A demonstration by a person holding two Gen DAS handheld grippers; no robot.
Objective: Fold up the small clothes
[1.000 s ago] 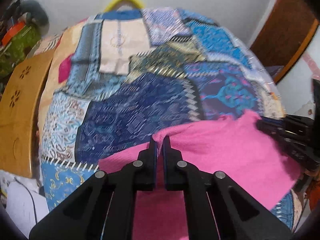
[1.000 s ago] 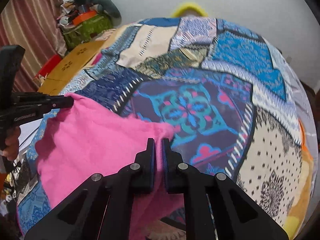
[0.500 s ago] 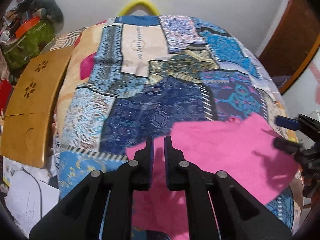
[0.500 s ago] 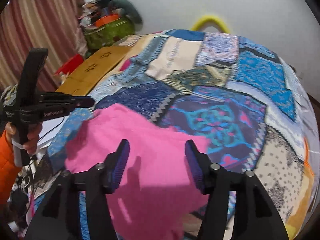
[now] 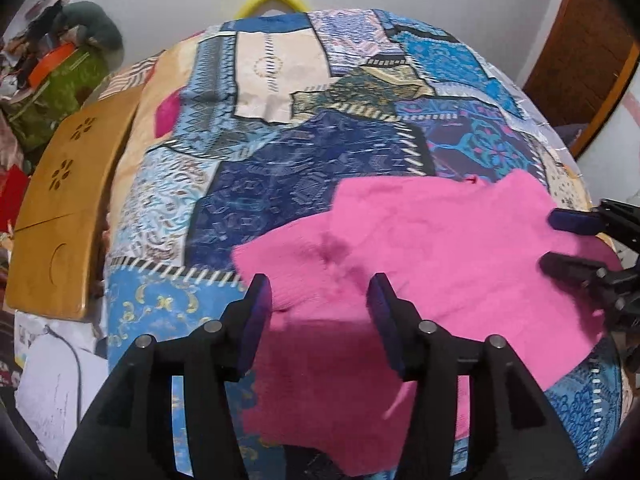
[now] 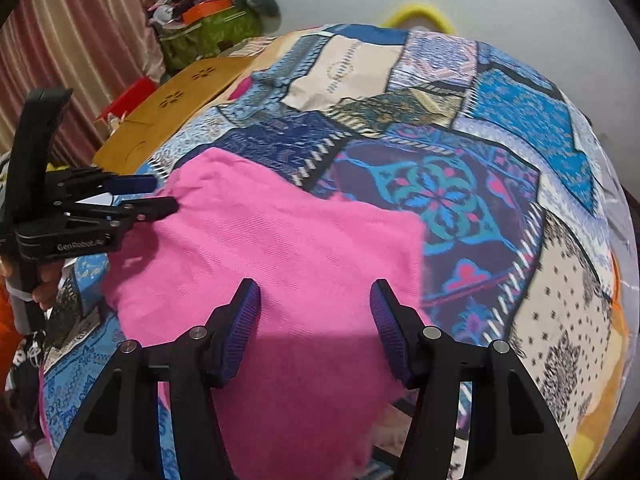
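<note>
Pink garment (image 5: pixel 420 264) spread flat on a patchwork bedspread (image 5: pixel 304 160), near its front edge. Left gripper (image 5: pixel 320 300) just above the cloth's left part, jaws opening, gripping nothing, cloth showing in the gap below. Right gripper (image 6: pixel 314 304) over the right part, jaws parted about midway, nothing pinched.

Left wrist view alone: a brown wooden door (image 5: pixel 580 52) at far right. Right wrist view alone: a striped curtain (image 6: pixel 72 56) and a hand (image 6: pixel 46 284) gripping the left tool's handle. In both: a wooden board (image 5: pixel 68 208) beside the bed.
</note>
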